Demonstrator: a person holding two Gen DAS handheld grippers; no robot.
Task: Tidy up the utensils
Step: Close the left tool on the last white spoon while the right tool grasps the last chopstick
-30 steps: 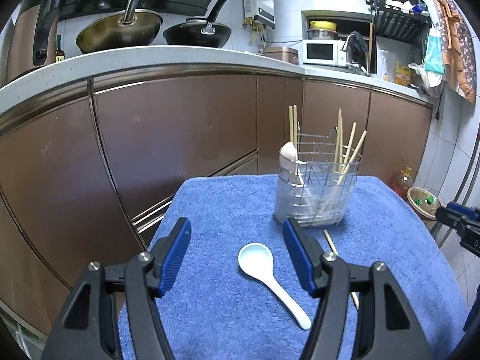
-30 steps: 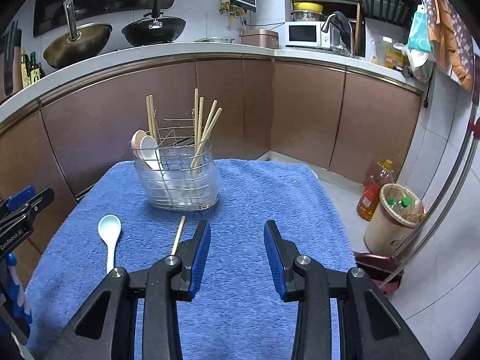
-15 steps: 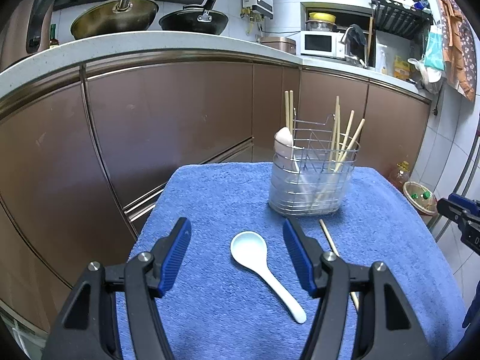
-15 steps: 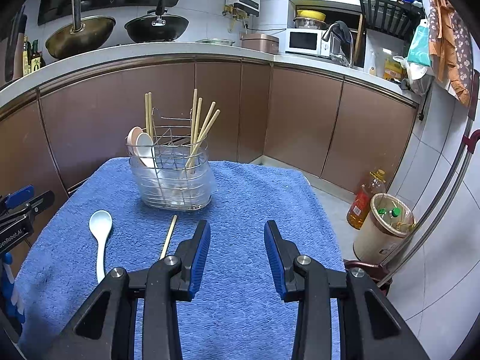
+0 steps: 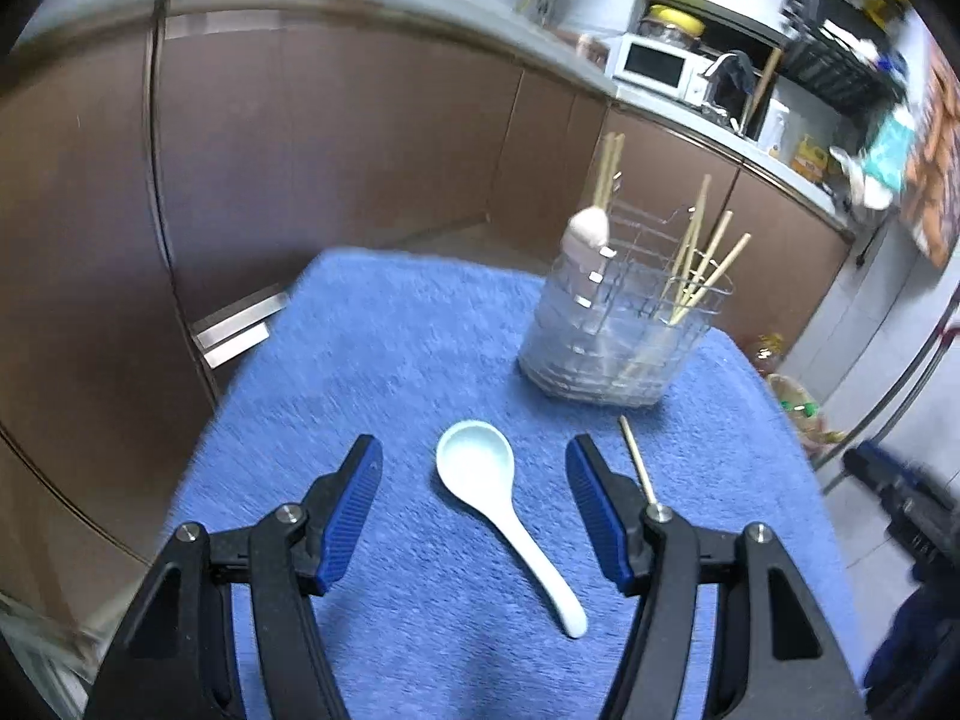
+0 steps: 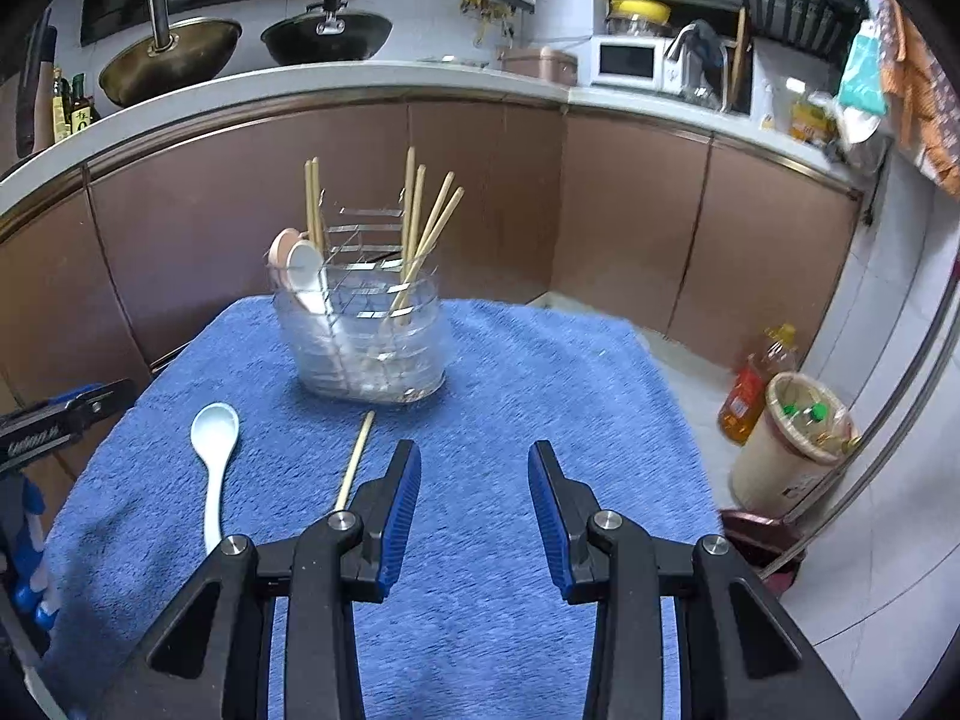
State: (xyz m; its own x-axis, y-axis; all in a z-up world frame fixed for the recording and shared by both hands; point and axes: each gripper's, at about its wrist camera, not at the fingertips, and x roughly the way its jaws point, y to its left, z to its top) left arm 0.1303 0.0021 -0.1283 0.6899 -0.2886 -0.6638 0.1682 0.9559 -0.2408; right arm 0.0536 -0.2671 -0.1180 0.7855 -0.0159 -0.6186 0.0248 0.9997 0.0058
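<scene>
A white ceramic spoon lies on the blue towel, its bowl between the open jaws of my left gripper, which hovers above it without touching. A single wooden chopstick lies just right of the spoon. Behind them stands a clear utensil holder with a wire rack, several chopsticks and two spoons in it. In the right wrist view my right gripper is open over bare towel, right of the chopstick and the spoon; the holder stands ahead to the left.
Brown kitchen cabinets curve round behind the towel-covered table. Right of the table on the floor stand a bin and an oil bottle. Woks and a microwave sit on the counter.
My left gripper has moved forward and down toward the white spoon and rolled, so the spoon's bowl now lies between its jaws. The right gripper has stayed almost still.
</scene>
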